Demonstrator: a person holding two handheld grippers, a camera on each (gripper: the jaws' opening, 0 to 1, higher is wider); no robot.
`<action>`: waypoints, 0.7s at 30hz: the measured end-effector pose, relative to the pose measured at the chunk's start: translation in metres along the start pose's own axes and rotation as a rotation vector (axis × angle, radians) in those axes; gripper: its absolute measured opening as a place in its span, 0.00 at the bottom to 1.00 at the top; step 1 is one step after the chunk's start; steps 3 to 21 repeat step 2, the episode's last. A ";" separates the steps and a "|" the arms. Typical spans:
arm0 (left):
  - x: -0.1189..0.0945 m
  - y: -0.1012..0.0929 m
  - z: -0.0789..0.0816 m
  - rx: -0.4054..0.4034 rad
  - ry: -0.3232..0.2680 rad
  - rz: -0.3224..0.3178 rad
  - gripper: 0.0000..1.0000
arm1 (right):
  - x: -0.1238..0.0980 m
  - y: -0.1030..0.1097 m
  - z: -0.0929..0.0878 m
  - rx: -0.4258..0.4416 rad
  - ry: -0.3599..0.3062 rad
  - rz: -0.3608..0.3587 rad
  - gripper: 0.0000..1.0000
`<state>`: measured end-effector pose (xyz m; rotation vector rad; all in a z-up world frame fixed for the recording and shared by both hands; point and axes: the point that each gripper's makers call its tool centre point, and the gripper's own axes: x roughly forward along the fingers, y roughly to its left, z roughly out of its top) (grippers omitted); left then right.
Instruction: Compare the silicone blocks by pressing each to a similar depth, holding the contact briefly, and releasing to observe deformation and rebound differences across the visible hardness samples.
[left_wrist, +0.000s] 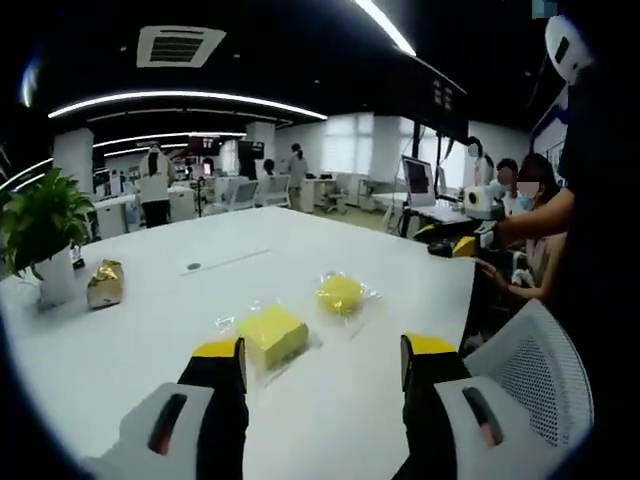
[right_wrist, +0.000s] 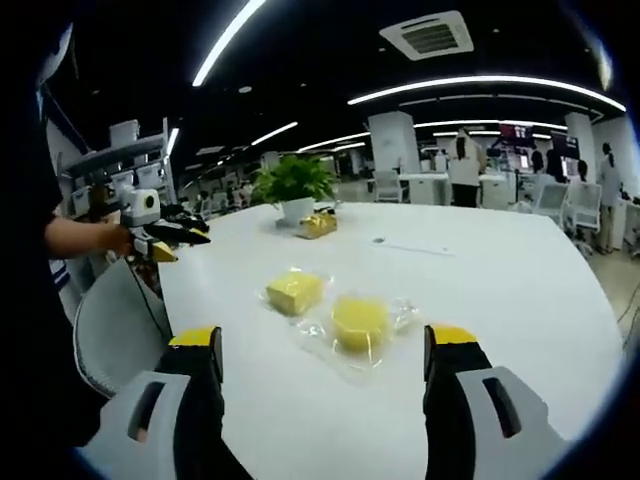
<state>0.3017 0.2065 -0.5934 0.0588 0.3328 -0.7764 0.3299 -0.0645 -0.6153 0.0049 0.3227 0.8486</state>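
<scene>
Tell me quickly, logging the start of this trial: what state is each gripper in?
Left gripper: open, jaws wide apart, holding nothing.
Right gripper: open, jaws wide apart, holding nothing.

left gripper (left_wrist: 320, 360): 2 black jaws, yellow tips, mounted on white housings, each with 1 dark oval slot. right gripper (right_wrist: 325, 350): same build, black jaws, yellow caps, white-grey housings with dark slots.

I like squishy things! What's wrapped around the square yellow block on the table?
The square yellow block lies in a clear plastic bag on the white table. The round yellow block is bagged too. Under them, nothing can be seen.
</scene>
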 end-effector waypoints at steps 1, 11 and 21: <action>-0.001 -0.001 0.001 0.003 0.003 0.007 0.62 | 0.000 0.001 -0.004 0.001 0.017 0.011 0.78; -0.003 -0.002 0.004 0.016 -0.008 0.022 0.62 | -0.001 0.001 -0.007 -0.009 0.025 0.019 0.79; -0.003 -0.002 0.004 0.016 -0.008 0.022 0.62 | -0.001 0.001 -0.007 -0.009 0.025 0.019 0.79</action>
